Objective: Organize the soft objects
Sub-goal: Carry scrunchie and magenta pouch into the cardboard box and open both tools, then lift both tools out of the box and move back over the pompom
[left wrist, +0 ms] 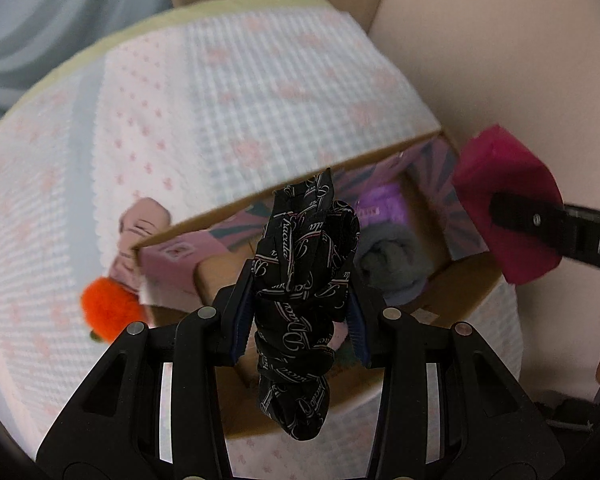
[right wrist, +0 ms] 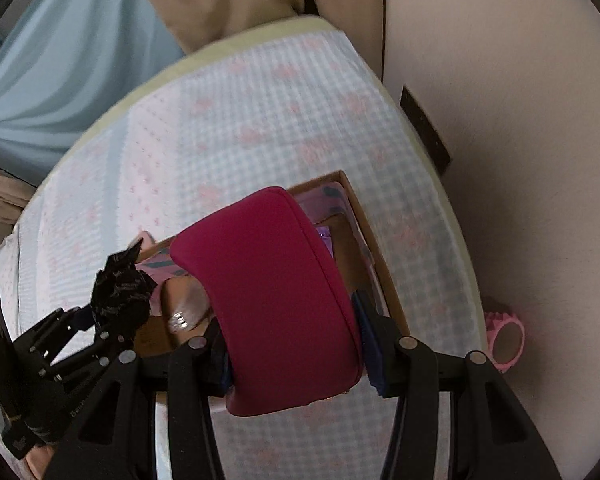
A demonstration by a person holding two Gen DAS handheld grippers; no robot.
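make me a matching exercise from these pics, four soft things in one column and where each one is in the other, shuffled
Things:
1. black printed cloth
2. magenta pouch
3. grey rolled cloth
4. orange fluffy toy

Places:
A. on the bedspread, outside the box, at its left side
B. clamped in the right tongs
C. lying inside the cardboard box
D. clamped in the left tongs, hanging over the box

Pairs: 1-D, 2-B, 3-C, 4-A

Both clamped on cloth, the left hand-held gripper [left wrist: 300,300] hangs beside the right hand-held gripper [right wrist: 296,344], left of it.
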